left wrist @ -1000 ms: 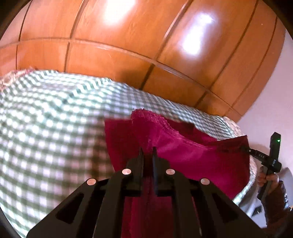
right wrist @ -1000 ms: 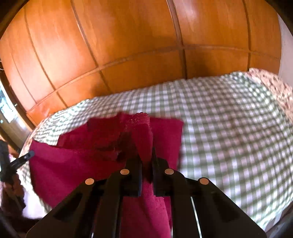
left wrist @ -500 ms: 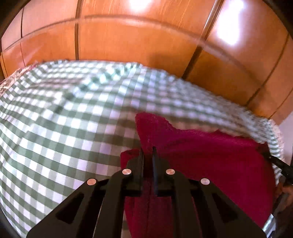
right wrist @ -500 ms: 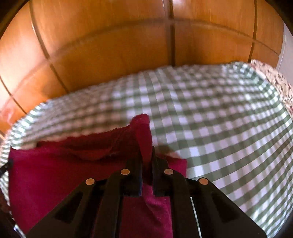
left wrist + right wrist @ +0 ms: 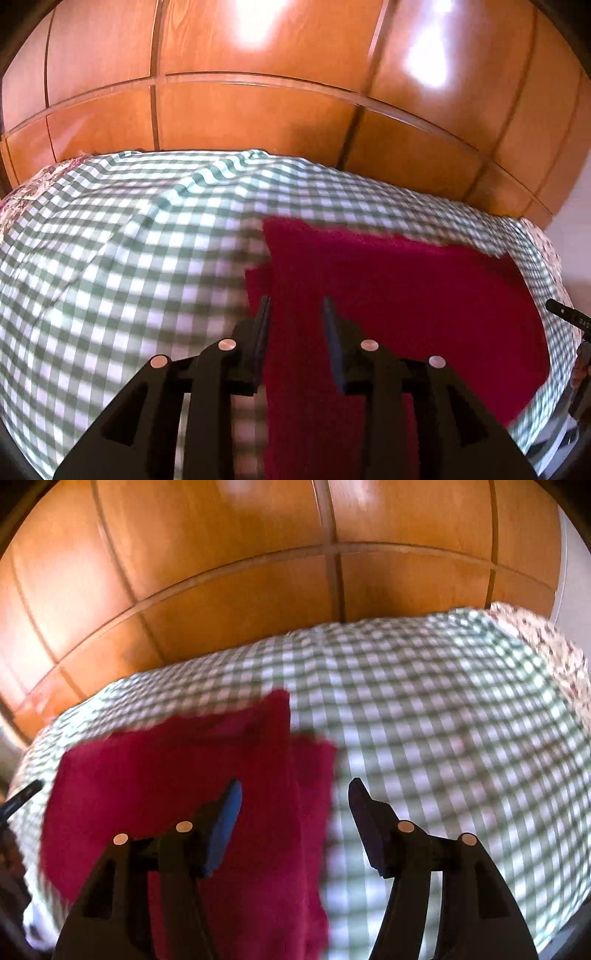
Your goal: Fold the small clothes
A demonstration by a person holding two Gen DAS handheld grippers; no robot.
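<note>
1. The left gripper (image 5: 295, 310) sits low in its own view, pointing down at the bed (image 5: 110, 258). Its jaws are opening, with a small gap between the two black fingers (image 5: 263, 321).
2. The red cloth (image 5: 406, 295) shows in that gap and passes under the fingers. The pads do not look pressed on it, so it seems let go.
3. To the left of the left gripper there is only the green and white check sheet (image 5: 92, 295).
4. Ahead and to the right of the left gripper, the cloth lies spread on the sheet. A second red layer peeks out just beside the left finger.
5. Far to the right of it, at the edge of the view, a small black piece of the other gripper shows.
6. Behind the bed stands a shiny wood wall (image 5: 258, 110).
7. The right gripper (image 5: 295, 794) also points down at the bed (image 5: 461, 738). Its jaws are opening and stand wide apart.
8. The cloth (image 5: 166, 775) lies to the left of and ahead of this gripper. Its right edge reaches into the gap, near the left finger (image 5: 229, 812). Neither pad presses on it.
9. The right finger (image 5: 365, 819) hangs over bare check sheet (image 5: 480, 775).
10. This view is blurry, so the folds are hard to see.
</note>
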